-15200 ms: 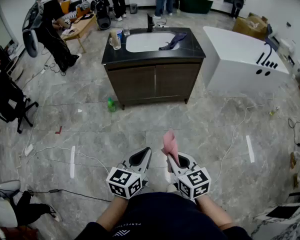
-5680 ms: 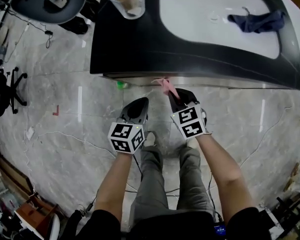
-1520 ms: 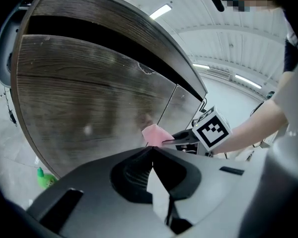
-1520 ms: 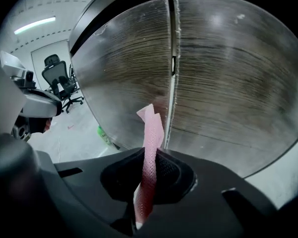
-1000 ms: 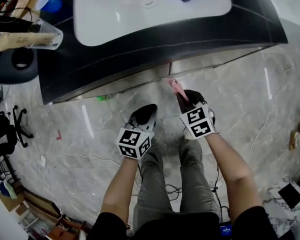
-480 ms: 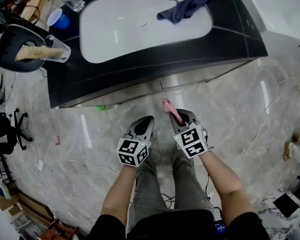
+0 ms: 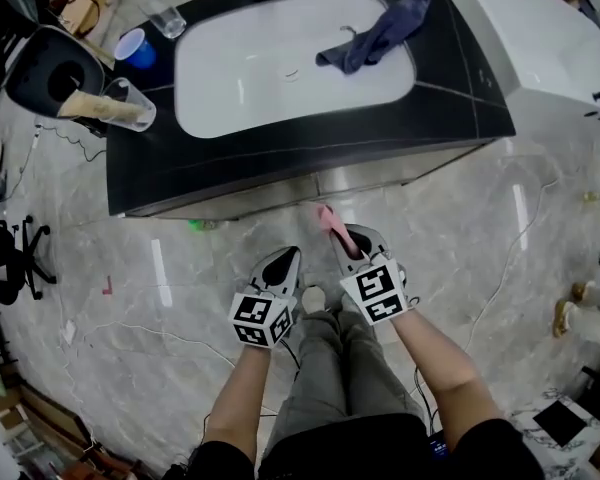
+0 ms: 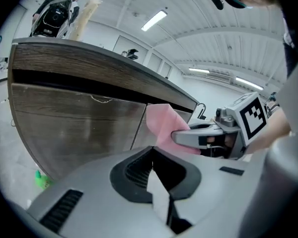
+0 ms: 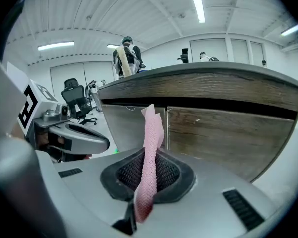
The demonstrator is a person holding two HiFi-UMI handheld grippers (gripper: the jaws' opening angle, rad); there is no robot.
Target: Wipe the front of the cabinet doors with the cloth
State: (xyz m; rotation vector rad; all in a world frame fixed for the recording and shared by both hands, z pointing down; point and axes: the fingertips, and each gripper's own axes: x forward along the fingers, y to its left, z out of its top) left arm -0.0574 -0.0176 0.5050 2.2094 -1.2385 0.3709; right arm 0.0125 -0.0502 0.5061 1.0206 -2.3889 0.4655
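Two dark wood-grain cabinet doors (image 9: 223,133) stand just beyond the thin pink cloth (image 9: 148,157), a limp, upright strip pinched in the closed right tongs (image 7: 345,240). The left tongs (image 7: 285,261) are shut on nothing. Wiping well likely means pressing the cloth's free end flat to the wood and sweeping evenly across both panels below the black surface (image 7: 280,148).

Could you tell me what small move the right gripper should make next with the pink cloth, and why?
Probably ease the right gripper forward until the pink cloth presses on the cabinet doors. The cloth is clamped in the jaws and stands upright facing the line where the two doors meet, but it seems to stop short of them, so no wiping can start.
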